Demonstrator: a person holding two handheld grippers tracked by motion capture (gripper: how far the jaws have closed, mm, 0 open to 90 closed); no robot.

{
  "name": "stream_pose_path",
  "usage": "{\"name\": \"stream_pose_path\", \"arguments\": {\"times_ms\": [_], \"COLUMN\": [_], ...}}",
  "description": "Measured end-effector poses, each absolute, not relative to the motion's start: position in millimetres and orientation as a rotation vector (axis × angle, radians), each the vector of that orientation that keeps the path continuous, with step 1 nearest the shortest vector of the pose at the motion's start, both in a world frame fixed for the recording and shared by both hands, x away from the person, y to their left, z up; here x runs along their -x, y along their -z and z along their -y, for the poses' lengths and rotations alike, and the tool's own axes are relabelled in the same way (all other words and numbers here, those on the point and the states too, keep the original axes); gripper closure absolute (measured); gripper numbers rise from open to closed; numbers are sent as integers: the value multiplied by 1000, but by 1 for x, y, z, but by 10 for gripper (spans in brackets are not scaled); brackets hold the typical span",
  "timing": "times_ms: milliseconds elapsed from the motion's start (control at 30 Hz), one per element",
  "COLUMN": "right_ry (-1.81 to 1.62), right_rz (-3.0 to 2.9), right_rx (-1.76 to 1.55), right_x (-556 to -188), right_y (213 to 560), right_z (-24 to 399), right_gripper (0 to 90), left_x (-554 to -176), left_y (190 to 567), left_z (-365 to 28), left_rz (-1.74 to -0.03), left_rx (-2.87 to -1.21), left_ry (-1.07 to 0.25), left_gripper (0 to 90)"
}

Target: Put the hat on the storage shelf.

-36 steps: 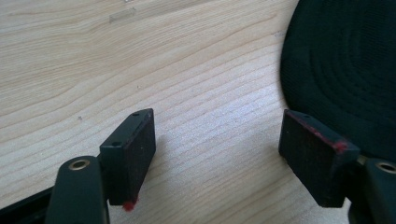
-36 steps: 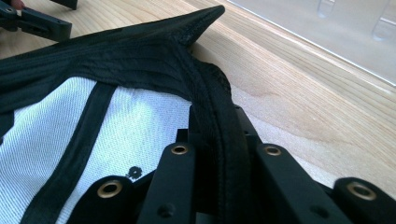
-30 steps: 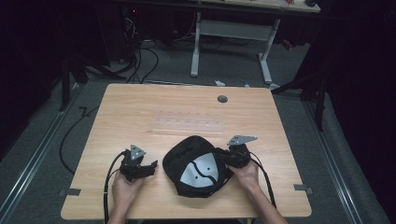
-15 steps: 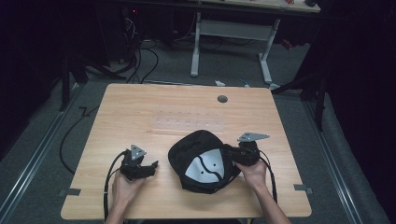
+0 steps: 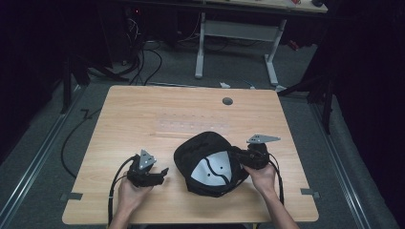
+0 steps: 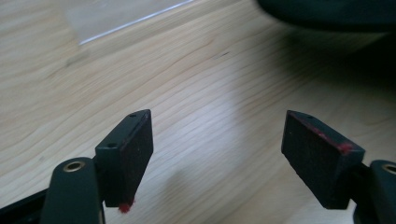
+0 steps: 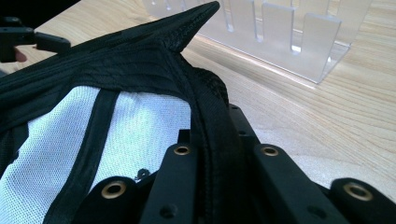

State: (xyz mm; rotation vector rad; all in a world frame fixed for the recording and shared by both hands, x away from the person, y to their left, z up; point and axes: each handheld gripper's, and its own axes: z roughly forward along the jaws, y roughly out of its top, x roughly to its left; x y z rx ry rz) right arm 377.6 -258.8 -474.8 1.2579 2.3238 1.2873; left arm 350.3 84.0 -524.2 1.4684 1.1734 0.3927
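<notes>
From the high view, my right gripper (image 5: 244,159) has carried the black fabric cap with a white mesh lining (image 5: 210,164) toward the right side of the light wooden table (image 5: 157,109) compared with a second ago, lining upward. My left gripper (image 5: 160,174) has hardly moved and rests on the table just beside the cap, apart from it. I judge I am repositioning the cap one-handed, perhaps to turn it over.

In the left gripper view, my jaws stand wide with nothing but bare wood between them; the cap's dark edge (image 6: 327,11) lies ahead.

In the right gripper view, my jaws are clamped tight on the cap's black rim band (image 7: 210,121). A clear plastic slotted rack (image 7: 289,32) stands beyond.
</notes>
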Motion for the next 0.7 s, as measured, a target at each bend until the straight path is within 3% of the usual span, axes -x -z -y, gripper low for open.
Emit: {"name": "stream_pose_path", "arguments": {"times_ms": [700], "right_ry": [-1265], "right_rz": [-2344], "right_rx": [-1244], "right_x": [-382], "right_y": [462], "right_z": [250], "right_gripper": [844], "left_x": [-339], "left_y": [503], "left_z": [-51], "left_rz": [-1050], "left_rx": [-1498], "left_ry": [-349], "left_gripper": [208]}}
